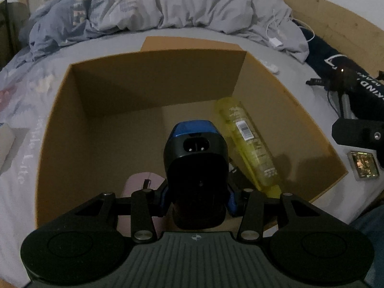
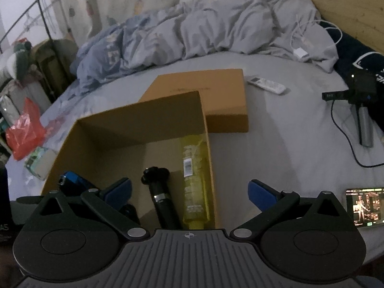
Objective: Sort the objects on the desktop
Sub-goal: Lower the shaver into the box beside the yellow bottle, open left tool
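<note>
An open cardboard box point(image 1: 148, 81) stands on the bed. My left gripper point(image 1: 198, 198) is shut on a black and blue device point(image 1: 195, 158) with a two-pin socket at its end, held over the box's inside. On the box floor lie a yellow bottle point(image 1: 249, 141) along the right wall and a pink object point(image 1: 139, 184), partly hidden by my fingers. In the right wrist view, my right gripper point(image 2: 189, 193) stands open above the box's near edge point(image 2: 211, 168), nothing between its blue pads point(image 2: 261, 194). Below it lie the yellow bottle point(image 2: 194, 175) and a black cylindrical item point(image 2: 160, 192). The blue device point(image 2: 69, 180) shows at the left.
The box lid point(image 2: 216, 96) lies behind the box. A white remote point(image 2: 266, 85), a small camera on a stand point(image 2: 360, 96) with its cable, and a lit phone point(image 2: 364, 206) lie on the sheet to the right. A crumpled duvet point(image 2: 216, 24) lies behind, and a red bag point(image 2: 24, 129) off the left edge.
</note>
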Demonstrator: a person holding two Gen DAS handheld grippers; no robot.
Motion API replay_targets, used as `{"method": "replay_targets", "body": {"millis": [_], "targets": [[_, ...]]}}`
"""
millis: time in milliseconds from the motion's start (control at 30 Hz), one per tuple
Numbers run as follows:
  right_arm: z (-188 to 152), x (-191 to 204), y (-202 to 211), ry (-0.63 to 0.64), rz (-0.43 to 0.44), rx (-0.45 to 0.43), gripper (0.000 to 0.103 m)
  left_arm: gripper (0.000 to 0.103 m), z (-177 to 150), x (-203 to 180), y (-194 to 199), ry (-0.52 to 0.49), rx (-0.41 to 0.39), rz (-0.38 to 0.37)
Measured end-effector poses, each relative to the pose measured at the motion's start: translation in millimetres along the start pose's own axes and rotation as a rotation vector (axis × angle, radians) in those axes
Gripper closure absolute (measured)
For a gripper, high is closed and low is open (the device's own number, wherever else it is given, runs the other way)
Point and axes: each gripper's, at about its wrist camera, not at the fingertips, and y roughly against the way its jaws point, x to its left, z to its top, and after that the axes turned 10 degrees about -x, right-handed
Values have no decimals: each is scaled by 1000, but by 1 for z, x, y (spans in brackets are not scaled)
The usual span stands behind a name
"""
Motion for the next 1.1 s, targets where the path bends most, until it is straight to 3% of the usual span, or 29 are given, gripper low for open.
{"method": "replay_targets", "body": {"millis": [267, 467, 500, 533, 867, 1000, 1100], "targets": [[-3, -6, -6, -2, -7, 9, 0, 57, 0, -3, -13, -10, 31, 11], [-5, -8, -8, -1, -10, 15, 0, 57, 3, -5, -11, -22, 3, 10], [-5, -9, -8, -1, -11, 16, 0, 55, 5, -6, -9, -26, -10, 9], [-5, -8, -8, -1, -10, 17, 0, 47, 7, -6, -7, -28, -20, 7], [-6, -1, -7, 24, -4, 13, 0, 36, 5, -5, 3, -21, -46, 12], [-7, 2, -5, 38, -7, 9, 0, 24, 4, -5, 8, -17, -54, 17], [-6, 5, -3, 49, -8, 4, 0, 24, 3, -3, 16, -10, -65, 20]]}}
